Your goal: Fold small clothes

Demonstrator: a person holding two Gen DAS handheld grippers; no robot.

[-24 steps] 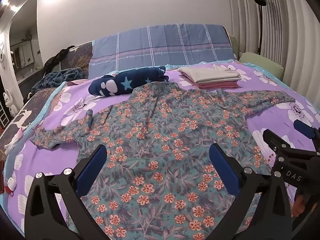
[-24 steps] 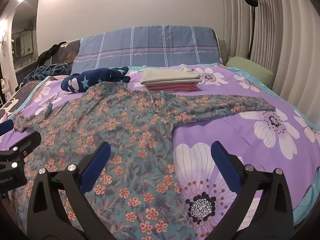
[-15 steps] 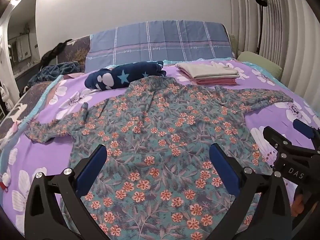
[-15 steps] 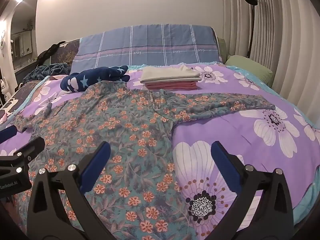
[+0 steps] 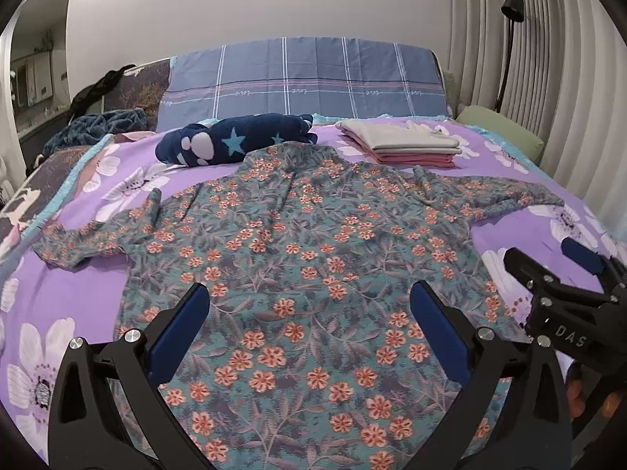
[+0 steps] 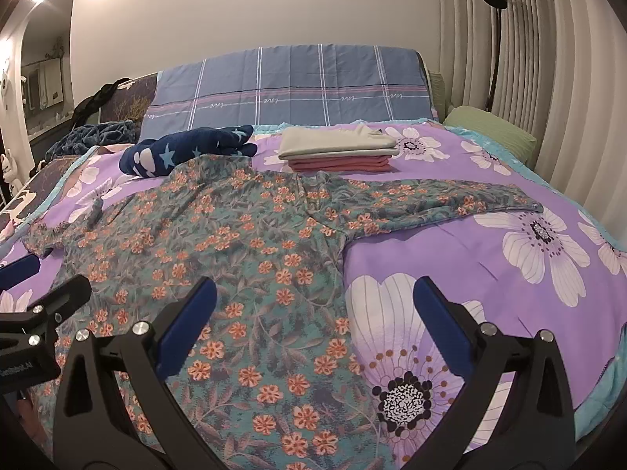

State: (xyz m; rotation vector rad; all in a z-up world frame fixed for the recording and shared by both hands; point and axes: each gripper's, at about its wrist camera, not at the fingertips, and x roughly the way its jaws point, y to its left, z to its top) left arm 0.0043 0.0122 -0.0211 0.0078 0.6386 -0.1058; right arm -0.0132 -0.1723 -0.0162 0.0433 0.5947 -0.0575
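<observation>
1. Both tools stand spread wide and empty: the left gripper hangs over the lower body of the floral top, while the right gripper straddles that top's right-hand edge.
2. The top lies flat on the purple bedspread, sleeves out to each side.
3. To fold it well, I would pinch one sleeve's cuff and the hem together, keeping the cloth taut.
4. Only the right wrist view shows the far sleeve whole; only the left shows the near sleeve.
5. Beyond the grippers sit the folded stack and a starred navy bundle.
</observation>
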